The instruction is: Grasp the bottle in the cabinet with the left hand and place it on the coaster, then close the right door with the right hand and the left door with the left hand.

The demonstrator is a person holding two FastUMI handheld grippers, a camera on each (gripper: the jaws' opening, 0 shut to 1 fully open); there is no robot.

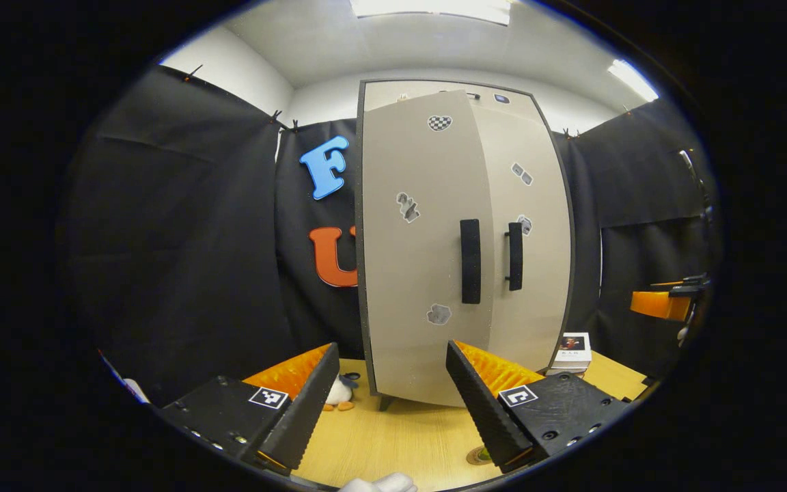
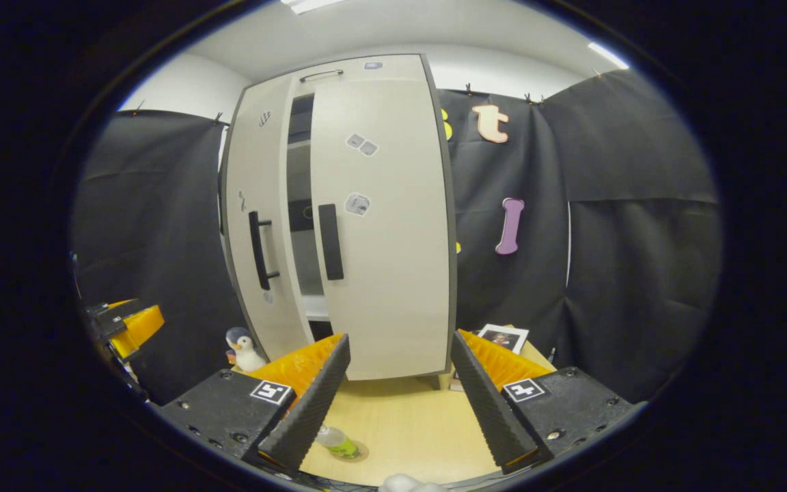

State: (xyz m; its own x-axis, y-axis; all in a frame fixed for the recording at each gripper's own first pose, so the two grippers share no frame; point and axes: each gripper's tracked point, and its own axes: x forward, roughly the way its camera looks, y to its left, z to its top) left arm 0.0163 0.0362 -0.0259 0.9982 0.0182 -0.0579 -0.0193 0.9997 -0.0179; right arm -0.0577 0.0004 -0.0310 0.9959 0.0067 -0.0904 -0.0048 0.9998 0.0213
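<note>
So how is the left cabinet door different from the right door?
The left door is ajar, with a dark gap beside it; the right door sits shut against the cabinet. The left door's handle is seen from the side, standing off the panel; the right door's handle faces the camera. Both are beige with black handles and stickers.

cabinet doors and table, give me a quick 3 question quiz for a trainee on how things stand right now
1. True or false: the cabinet's left door is fully shut.
2. Where is the bottle? A) on a cabinet shelf B) on the wooden table in front of the cabinet C) held in the left gripper
3. Fill in: the toy standing left of the cabinet in the right gripper view is a ____.

Key: 1 false, the left door stands ajar while the right door looks closed. 2 B. 3 penguin.
</note>
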